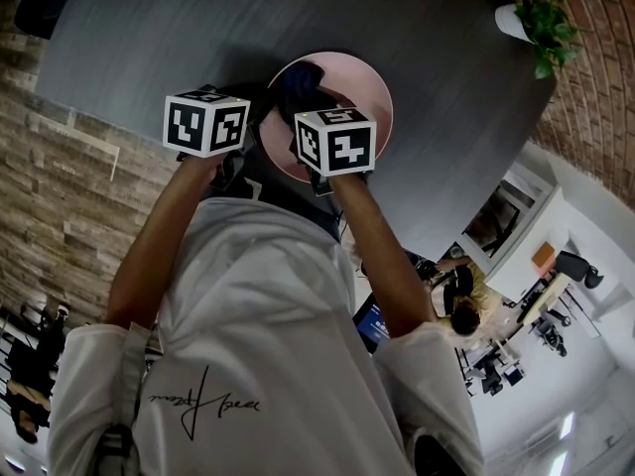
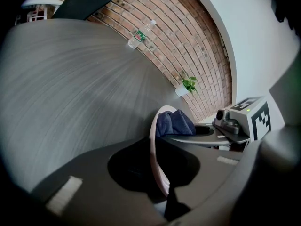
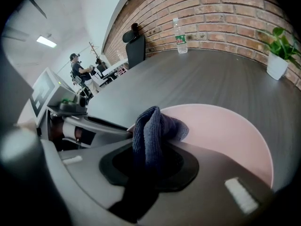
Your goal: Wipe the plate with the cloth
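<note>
A pink plate (image 1: 352, 82) lies on the dark grey round table (image 1: 149, 38). In the left gripper view it is seen edge-on, with its near rim (image 2: 157, 166) between the jaws of my left gripper (image 2: 160, 175), which is shut on it. My right gripper (image 3: 148, 166) is shut on a folded dark blue cloth (image 3: 151, 131), whose free end rests on the left part of the plate (image 3: 225, 131). In the head view both marker cubes, left (image 1: 206, 120) and right (image 1: 334, 140), hide the jaws, and the cloth (image 1: 298, 82) shows just beyond the right cube.
A potted plant (image 1: 541, 18) in a white pot stands at the table's far right edge. A water bottle (image 3: 178, 29) stands near the brick wall, and a black office chair (image 3: 135, 44) sits beyond it. A person (image 3: 77, 67) sits at a desk far off.
</note>
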`<state>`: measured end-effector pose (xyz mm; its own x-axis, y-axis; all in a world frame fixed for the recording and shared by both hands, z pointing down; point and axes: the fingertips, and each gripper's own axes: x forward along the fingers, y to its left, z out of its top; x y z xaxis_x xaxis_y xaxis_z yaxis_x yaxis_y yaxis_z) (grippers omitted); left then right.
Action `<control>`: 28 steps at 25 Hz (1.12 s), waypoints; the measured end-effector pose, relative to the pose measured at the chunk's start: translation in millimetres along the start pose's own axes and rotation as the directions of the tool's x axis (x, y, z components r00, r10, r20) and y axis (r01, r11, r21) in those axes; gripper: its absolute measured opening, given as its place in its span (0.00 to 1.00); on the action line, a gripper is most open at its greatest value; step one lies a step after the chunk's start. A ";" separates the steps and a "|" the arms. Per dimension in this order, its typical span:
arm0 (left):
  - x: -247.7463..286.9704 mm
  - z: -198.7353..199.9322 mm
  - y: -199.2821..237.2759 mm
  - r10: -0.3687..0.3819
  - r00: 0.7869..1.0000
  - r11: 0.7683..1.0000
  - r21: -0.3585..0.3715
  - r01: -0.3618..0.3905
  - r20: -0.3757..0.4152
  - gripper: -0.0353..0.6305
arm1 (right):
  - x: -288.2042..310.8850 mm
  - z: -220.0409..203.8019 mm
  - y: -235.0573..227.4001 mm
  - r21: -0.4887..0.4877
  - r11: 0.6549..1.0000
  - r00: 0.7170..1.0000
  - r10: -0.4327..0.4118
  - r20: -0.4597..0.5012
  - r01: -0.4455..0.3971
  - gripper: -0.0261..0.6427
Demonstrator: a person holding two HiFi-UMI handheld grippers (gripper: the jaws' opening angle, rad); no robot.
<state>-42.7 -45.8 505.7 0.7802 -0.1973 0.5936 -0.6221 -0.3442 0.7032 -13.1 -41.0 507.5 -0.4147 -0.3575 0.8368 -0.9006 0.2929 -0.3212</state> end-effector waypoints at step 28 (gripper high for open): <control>2.0 3.6 -1.4 -0.001 1.000 1.000 -0.003 0.001 0.014 0.13 | -5.1 -23.4 19.2 0.122 0.988 0.995 0.099 -0.017 -0.096 0.18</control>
<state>-40.1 -49.0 504.5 0.7815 -0.2099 0.5875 -0.6216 -0.3412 0.7051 -25.2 -12.8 507.4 -0.4993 -0.3119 0.8084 -0.8658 0.2153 -0.4517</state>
